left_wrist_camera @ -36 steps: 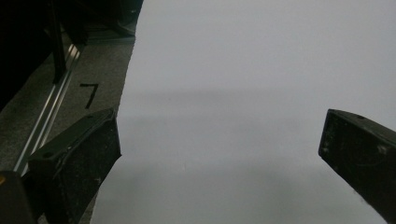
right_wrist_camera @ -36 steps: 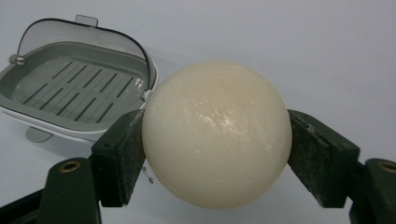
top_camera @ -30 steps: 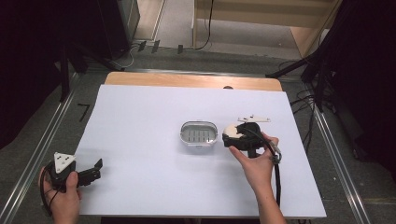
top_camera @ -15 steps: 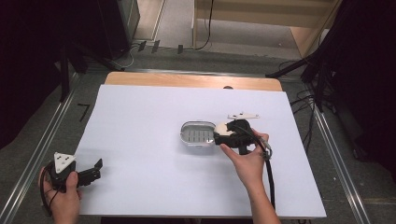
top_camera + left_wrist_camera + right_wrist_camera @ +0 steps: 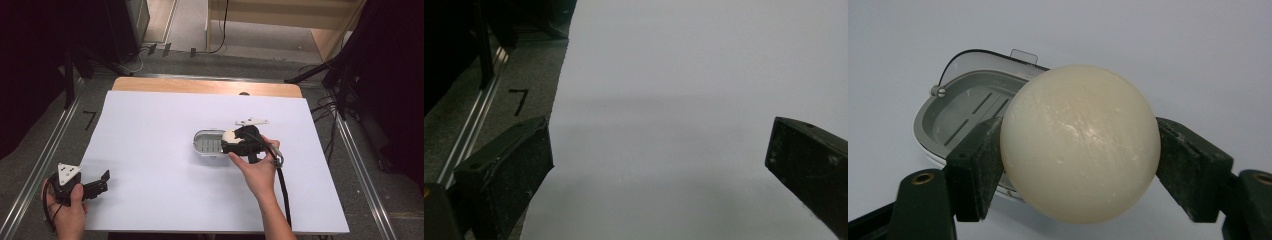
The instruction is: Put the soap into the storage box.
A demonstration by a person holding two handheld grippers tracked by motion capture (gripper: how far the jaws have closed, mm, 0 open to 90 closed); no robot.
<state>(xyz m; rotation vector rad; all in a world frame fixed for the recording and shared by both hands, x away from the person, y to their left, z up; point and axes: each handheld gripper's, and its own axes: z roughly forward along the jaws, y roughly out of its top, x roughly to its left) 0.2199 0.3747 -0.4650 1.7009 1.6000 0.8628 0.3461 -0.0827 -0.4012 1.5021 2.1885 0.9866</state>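
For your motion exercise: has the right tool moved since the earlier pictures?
Yes. The right tool, holding the soap, moved left over the soap dish.

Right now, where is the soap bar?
The round cream soap bar is clamped in the right gripper, right of the table's centre in the high view, at the right-hand end of the grey soap dish.

Soap [image 5: 1080, 142] betw right tongs [image 5: 1079, 165], just beside dish [image 5: 955, 117] on table [image 5: 150, 130].
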